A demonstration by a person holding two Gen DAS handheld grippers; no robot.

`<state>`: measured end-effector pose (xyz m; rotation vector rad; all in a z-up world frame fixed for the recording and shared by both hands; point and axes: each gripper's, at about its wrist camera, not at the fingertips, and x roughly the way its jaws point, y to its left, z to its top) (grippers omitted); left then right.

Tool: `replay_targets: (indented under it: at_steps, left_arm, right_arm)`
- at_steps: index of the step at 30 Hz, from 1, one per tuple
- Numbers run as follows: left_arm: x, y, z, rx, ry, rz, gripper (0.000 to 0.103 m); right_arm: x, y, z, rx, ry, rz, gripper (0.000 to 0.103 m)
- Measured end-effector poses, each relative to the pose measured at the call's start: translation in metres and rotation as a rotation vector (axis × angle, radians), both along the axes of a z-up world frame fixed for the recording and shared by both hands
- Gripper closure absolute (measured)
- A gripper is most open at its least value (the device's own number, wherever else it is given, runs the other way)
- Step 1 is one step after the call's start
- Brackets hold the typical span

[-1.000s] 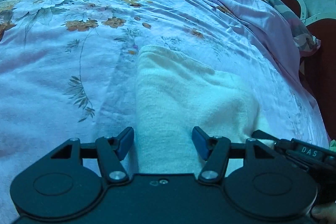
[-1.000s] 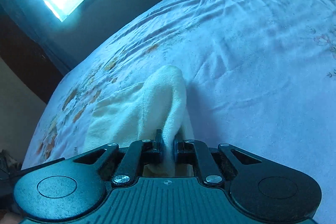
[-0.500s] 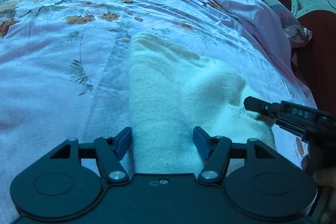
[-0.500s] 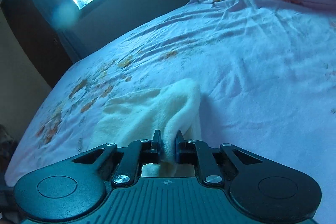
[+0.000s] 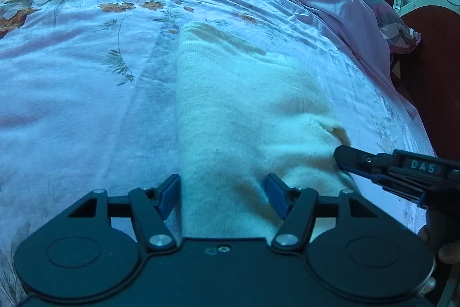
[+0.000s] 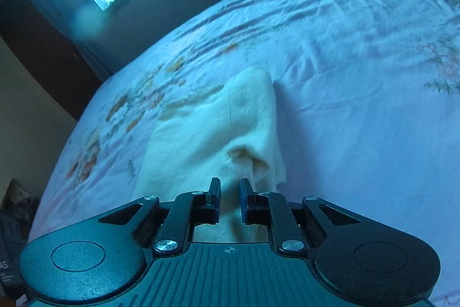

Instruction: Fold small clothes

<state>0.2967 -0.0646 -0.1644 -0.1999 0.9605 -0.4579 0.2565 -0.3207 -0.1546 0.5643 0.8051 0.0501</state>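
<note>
On the left, the flowered bedsheet [image 5: 86,82] spreads out smooth and bare. Just right of that, the cream garment [image 5: 235,105] lies on the bed as a long folded strip running from the near edge toward the far side, its left edge straight and its right side bulging and less tidy.

The left tool [image 5: 222,192] sits at the near end of the garment with its blue fingers [image 5: 169,192] wide apart, straddling the cloth rather than gripping it; the left finger is just off the cloth's left edge and the right one rests on top of the fabric.

Farther right, the right tool [image 6: 230,196] comes in from the side at the garment's near right corner. In its own view the fingers stand slightly apart with a ridge of cloth rising between them; whether they pinch it or have just let go I cannot tell for sure, though a gap shows on each side of the fabric. A small pucker [image 5: 337,133] stands up beside its tip.

The step in hand looks like laying the right side over toward the middle, a lengthwise fold close to done. The next move probably calls for freeing the right tool cleanly, flattening the pucker, then gripping the near end with both tools to bring it toward the far end.

At the far right, a pillow [image 5: 359,7] lies well apart.
</note>
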Motion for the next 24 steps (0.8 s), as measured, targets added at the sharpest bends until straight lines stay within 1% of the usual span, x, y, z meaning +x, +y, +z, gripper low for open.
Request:
replay_targets:
  at_steps: [2,3,4,6,7,9,11,12,13,14,15,16,18,21,24]
  left_arm:
    - [-0.006,0.000,-0.002,-0.001,0.004,-0.004,0.040]
    - [-0.009,0.000,-0.003,0.002,0.002,-0.012,0.040]
    - [-0.012,-0.001,-0.005,0.007,-0.004,-0.021,0.040]
    - [-0.018,-0.003,-0.006,0.019,-0.016,-0.033,0.040]
    - [-0.020,-0.003,-0.005,0.024,-0.019,-0.038,0.040]
    - [-0.024,0.000,-0.004,0.019,-0.016,-0.043,0.040]
    - [-0.026,0.003,-0.005,0.013,-0.010,-0.044,0.040]
    - [-0.027,0.004,-0.004,0.011,-0.008,-0.043,0.040]
    - [-0.028,0.006,-0.004,0.008,-0.007,-0.041,0.040]
    - [-0.028,0.007,-0.004,0.006,-0.005,-0.037,0.040]
    - [-0.030,0.008,-0.004,0.004,-0.005,-0.034,0.040]
    - [-0.031,0.009,-0.004,0.003,-0.004,-0.032,0.040]
    - [-0.033,0.009,-0.004,0.006,-0.004,-0.030,0.040]
    - [-0.036,0.009,-0.005,0.012,-0.009,-0.031,0.040]
    - [-0.037,0.009,-0.005,0.011,-0.011,-0.027,0.040]
  right_arm:
    - [-0.004,0.006,-0.004,0.023,0.002,0.026,0.090]
    - [-0.007,0.011,-0.003,0.001,-0.001,0.046,0.093]
    - [-0.012,0.015,-0.002,-0.036,-0.012,0.056,0.103]
    - [-0.019,0.012,-0.007,-0.085,0.002,0.018,0.103]
    - [-0.023,0.007,-0.008,-0.085,-0.002,0.002,0.103]
    - [-0.031,0.000,-0.004,-0.051,-0.025,-0.008,0.102]
    - [-0.037,-0.004,0.003,-0.041,-0.031,0.013,0.083]
    - [-0.040,-0.003,0.006,-0.057,-0.033,0.013,0.065]
    - [-0.043,-0.002,0.007,-0.069,-0.030,0.016,0.062]
    - [-0.045,-0.001,0.006,-0.066,-0.021,0.026,0.062]
    - [-0.049,0.001,0.005,-0.057,-0.014,0.039,0.063]
    - [-0.052,0.004,0.005,-0.064,-0.012,0.041,0.072]
    - [-0.059,0.012,0.004,-0.092,-0.010,0.066,0.097]
    - [-0.064,0.015,-0.003,-0.062,0.023,0.082,0.097]
    - [-0.068,0.014,-0.008,-0.064,0.052,0.095,0.097]
